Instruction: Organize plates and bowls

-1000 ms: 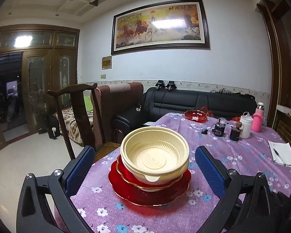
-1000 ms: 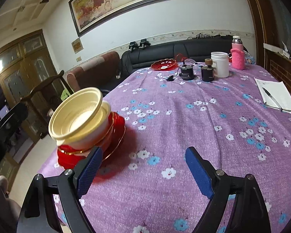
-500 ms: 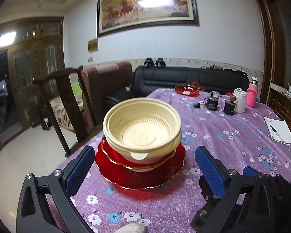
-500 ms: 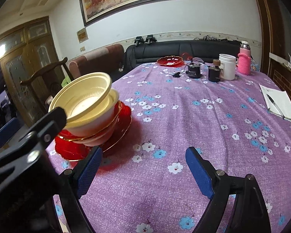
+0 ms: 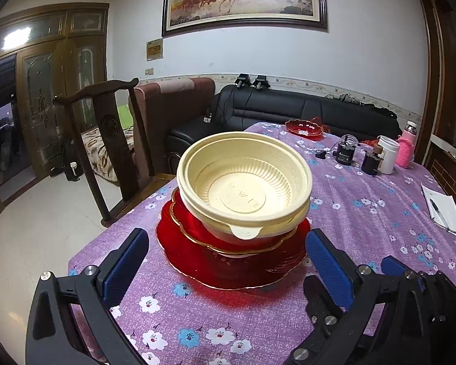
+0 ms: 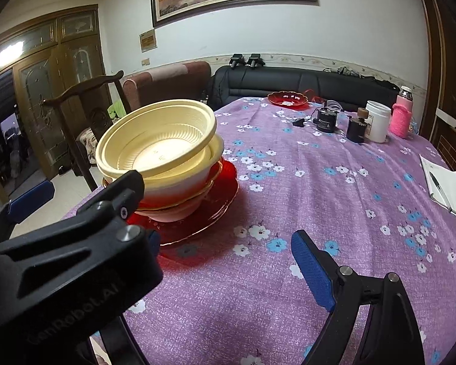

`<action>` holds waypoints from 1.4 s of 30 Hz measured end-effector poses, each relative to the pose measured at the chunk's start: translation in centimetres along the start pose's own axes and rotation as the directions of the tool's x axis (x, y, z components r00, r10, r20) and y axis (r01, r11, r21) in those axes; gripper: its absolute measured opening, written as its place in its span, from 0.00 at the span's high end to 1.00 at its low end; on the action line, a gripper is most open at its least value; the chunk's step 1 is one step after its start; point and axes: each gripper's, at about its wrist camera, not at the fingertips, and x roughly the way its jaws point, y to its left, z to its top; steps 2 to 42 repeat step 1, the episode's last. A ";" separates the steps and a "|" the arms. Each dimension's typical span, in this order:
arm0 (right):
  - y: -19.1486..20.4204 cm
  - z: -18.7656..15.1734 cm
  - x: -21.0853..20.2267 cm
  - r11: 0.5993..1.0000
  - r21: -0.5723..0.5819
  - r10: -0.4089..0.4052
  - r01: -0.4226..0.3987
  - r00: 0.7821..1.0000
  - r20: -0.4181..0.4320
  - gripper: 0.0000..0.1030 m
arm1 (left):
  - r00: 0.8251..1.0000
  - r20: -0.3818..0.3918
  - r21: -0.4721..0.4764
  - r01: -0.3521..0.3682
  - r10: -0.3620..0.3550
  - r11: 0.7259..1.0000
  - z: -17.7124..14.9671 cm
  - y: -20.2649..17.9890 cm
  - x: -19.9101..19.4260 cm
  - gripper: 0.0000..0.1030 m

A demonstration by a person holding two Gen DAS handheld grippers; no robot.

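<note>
Stack (image 5: 240, 213) now larger, dead ahead at twelve o'clock; left gripper (image 5: 225, 258) wide open, empty, closing in; right gripper (image 6: 228, 261) likewise open, empty. Grasp likely next.

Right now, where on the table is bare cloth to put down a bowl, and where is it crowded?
Free: the wide purple cloth between the stack of bowls and plates and the notebook, and the near strip in front of the stack. Crowded: the far end, with the red dish, white cup, pink bottle and dark gadgets.
</note>
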 end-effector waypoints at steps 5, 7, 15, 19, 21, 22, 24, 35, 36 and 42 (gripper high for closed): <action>-0.2 0.1 0.0 1.000 0.007 -0.002 0.002 1.000 0.001 0.11 | 1.000 -0.001 0.001 0.005 -0.005 1.000 0.0 0.0 0.0 0.00; -0.2 0.1 0.0 1.000 0.007 -0.002 0.002 1.000 0.001 0.11 | 1.000 -0.001 0.001 0.005 -0.005 1.000 0.0 0.0 0.0 0.00; -0.2 0.1 0.0 1.000 0.007 -0.002 0.002 1.000 0.001 0.11 | 1.000 -0.001 0.001 0.005 -0.005 1.000 0.0 0.0 0.0 0.00; -0.2 0.1 0.0 1.000 0.007 -0.002 0.002 1.000 0.001 0.11 | 1.000 -0.001 0.001 0.005 -0.005 1.000 0.0 0.0 0.0 0.00; -0.2 0.1 0.0 1.000 0.007 -0.002 0.002 1.000 0.001 0.11 | 1.000 -0.001 0.001 0.005 -0.005 1.000 0.0 0.0 0.0 0.00; -0.2 0.1 0.0 1.000 0.007 -0.002 0.002 1.000 0.001 0.11 | 1.000 -0.001 0.001 0.005 -0.005 1.000 0.0 0.0 0.0 0.00; -0.2 0.1 0.0 1.000 0.007 -0.002 0.002 1.000 0.001 0.11 | 1.000 -0.001 0.001 0.005 -0.005 1.000 0.0 0.0 0.0 0.00; -0.2 0.1 0.0 1.000 0.007 -0.002 0.002 1.000 0.001 0.11 | 1.000 -0.001 0.001 0.005 -0.005 1.000 0.0 0.0 0.0 0.00; -0.2 0.1 0.0 1.000 0.007 -0.002 0.002 1.000 0.001 0.11 | 1.000 -0.001 0.001 0.005 -0.005 1.000 0.0 0.0 0.0 0.00; -0.2 0.1 0.0 1.000 0.007 -0.002 0.002 1.000 0.001 0.11 | 1.000 -0.001 0.001 0.005 -0.005 1.000 0.0 0.0 0.0 0.00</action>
